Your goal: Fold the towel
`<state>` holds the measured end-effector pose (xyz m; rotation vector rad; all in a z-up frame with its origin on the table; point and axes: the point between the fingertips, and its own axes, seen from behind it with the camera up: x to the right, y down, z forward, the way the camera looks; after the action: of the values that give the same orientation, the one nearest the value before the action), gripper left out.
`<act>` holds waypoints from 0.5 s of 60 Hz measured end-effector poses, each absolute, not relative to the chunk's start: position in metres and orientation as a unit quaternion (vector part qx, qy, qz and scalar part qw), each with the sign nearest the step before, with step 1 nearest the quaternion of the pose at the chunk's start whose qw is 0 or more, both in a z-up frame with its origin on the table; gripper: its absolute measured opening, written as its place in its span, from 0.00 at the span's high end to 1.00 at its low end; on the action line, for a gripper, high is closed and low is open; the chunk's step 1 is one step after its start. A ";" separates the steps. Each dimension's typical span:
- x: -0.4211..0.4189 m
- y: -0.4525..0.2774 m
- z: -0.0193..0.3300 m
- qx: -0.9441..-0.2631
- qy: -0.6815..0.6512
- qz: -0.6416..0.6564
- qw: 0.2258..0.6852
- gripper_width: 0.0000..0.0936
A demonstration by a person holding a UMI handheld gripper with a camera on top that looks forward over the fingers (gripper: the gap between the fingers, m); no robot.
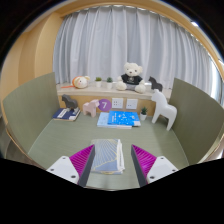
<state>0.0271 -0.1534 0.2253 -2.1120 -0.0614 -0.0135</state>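
Note:
A folded white towel with a pale blue edge lies flat on the grey-green table, between my two fingers. My gripper is open. The left magenta pad is close against the towel's left edge. The right magenta pad stands a small gap off its right edge. The towel rests on the table and the near part of it is hidden below the fingers.
Beyond the towel lie a blue book, a white toy horse, a pink toy, a purple card and a dark booklet. A shelf with plush toys and curtains stands behind. Low partitions flank the table.

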 end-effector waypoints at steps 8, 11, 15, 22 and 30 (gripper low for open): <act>0.023 -0.188 0.237 -0.863 -0.017 -0.015 0.504 0.23; 0.018 -0.202 0.239 -0.864 -0.012 -0.011 0.504 0.23; 0.014 -0.219 0.241 -0.861 -0.007 -0.007 0.508 0.23; 0.011 -0.238 0.244 -0.861 -0.007 -0.011 0.508 0.23; 0.008 -0.252 0.248 -0.859 -0.008 -0.013 0.512 0.23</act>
<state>0.0079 -0.2523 0.2480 -2.0657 -0.0193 -0.0317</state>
